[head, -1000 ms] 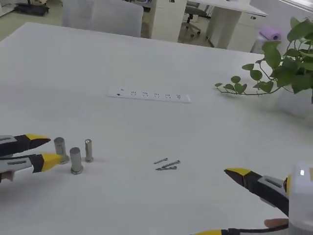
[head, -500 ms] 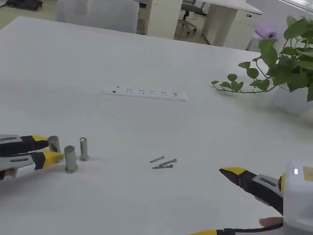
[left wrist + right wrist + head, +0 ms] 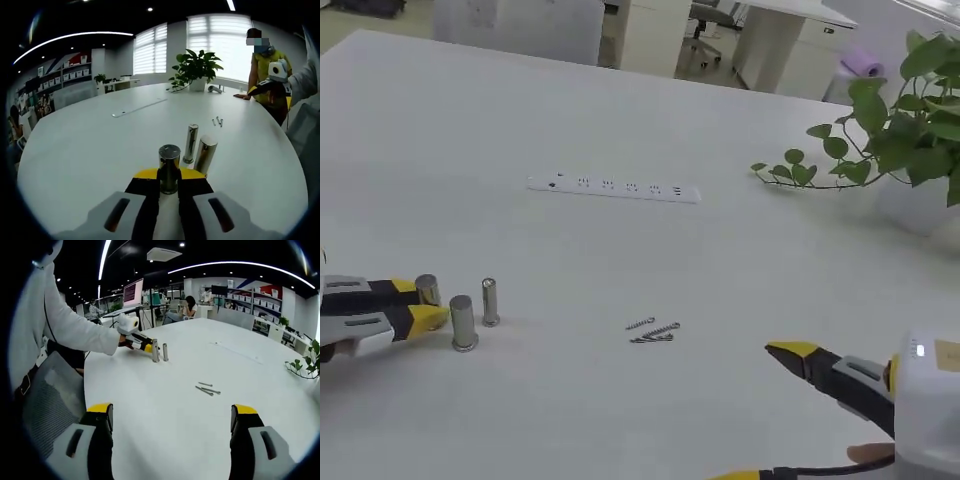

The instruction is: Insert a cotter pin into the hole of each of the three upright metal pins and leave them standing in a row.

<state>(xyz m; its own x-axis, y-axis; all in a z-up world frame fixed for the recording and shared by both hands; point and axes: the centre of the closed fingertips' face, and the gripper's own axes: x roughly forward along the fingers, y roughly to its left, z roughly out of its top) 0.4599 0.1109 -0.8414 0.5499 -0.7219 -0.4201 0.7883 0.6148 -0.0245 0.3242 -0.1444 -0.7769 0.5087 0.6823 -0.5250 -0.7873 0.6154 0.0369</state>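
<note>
Left gripper point(image 3: 424, 304) is level and low, its jaws narrow and clamped on the metal pin point(image 3: 169, 155) at mid-shank. The pin is stiff, smooth and probably tippy. The second pin point(image 3: 463, 322) and third pin point(image 3: 489, 301) stand just beside it, near the desk's point(image 3: 620, 120) left edge. The cotter pins point(image 3: 655, 333) lie toward the front edge, light and thin; take one by its loop. Right gripper point(image 3: 172, 409) hovers, jaws wide.

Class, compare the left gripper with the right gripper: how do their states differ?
The left gripper is shut on a metal pin; the right gripper is open and holds nothing. The left gripper stands beside two other pins; the right gripper hangs short of the cotter pins. Both have yellow-tipped jaws.
</note>
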